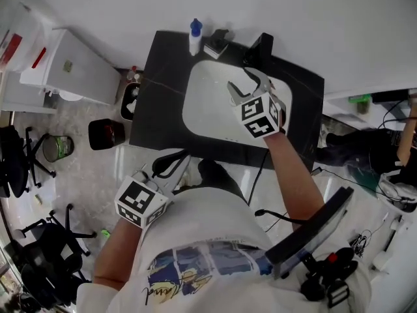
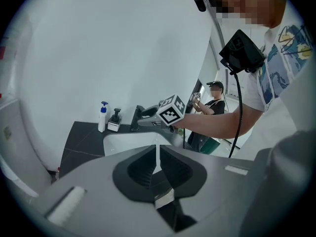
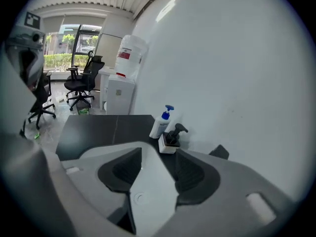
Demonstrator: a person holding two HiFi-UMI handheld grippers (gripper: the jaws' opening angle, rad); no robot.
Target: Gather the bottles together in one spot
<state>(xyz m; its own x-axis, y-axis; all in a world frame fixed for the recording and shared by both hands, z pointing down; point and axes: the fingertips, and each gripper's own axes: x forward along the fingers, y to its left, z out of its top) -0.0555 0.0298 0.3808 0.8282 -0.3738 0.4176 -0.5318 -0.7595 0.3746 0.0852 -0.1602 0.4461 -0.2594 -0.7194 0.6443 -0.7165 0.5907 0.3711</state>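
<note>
A white bottle with a blue pump (image 1: pixel 194 38) (image 2: pixel 102 117) (image 3: pixel 161 123) stands at the back of the black counter (image 1: pixel 163 90). Right beside it is a square white dispenser with a black pump (image 1: pixel 215 46) (image 2: pixel 115 121) (image 3: pixel 171 138). My right gripper (image 1: pixel 242 85) (image 3: pixel 158 154) hangs over the white sink (image 1: pixel 208 109), open and empty, pointing toward both bottles but apart from them. My left gripper (image 1: pixel 171 165) (image 2: pixel 158 154) is held low in front of the counter's near edge. Its jaws are shut with only a thin slit between them and nothing in them.
A black faucet (image 1: pixel 257 47) (image 2: pixel 138 116) stands behind the sink, right of the dispenser. A white water dispenser (image 1: pixel 65 64) (image 3: pixel 126 78) and a black bin (image 1: pixel 106 134) stand left of the counter. Office chairs (image 3: pixel 81 83) are further left. A seated person (image 2: pixel 216 100) is at the right.
</note>
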